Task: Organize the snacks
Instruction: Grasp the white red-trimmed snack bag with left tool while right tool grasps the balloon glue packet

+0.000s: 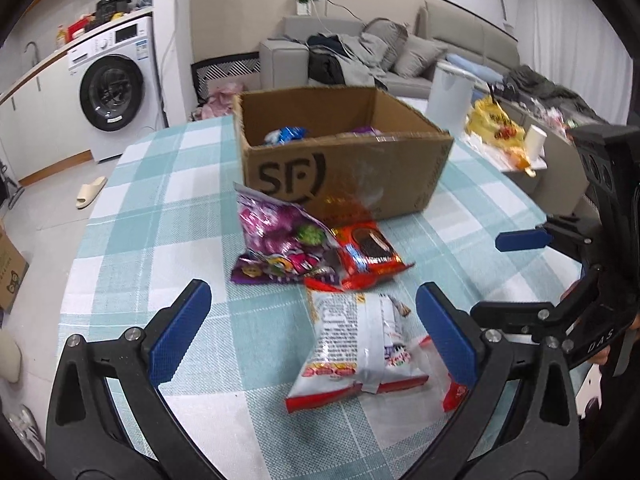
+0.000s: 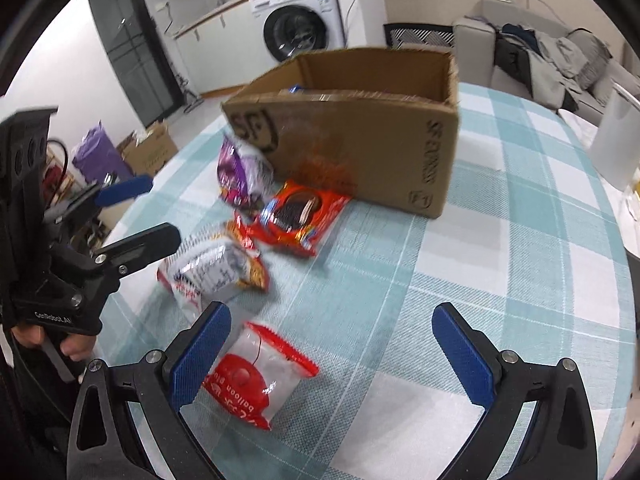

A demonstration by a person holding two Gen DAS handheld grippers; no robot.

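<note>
Lying on the table in front of the box, the white snack bag sits between the left gripper jaws, spread wide. Its long side points toward the box. The right gripper is spread too, farther away.

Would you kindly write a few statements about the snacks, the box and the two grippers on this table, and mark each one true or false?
1. The cardboard box is open at the top. True.
2. The left gripper is shut on the white snack bag. False: it is open, and the bag lies on the tablecloth between its fingers.
3. The red cookie packet lies in front of the box. True.
4. The box holds nothing. False: a blue packet shows inside.
5. The right gripper holds the purple candy bag. False: it is open and holds nothing.
</note>
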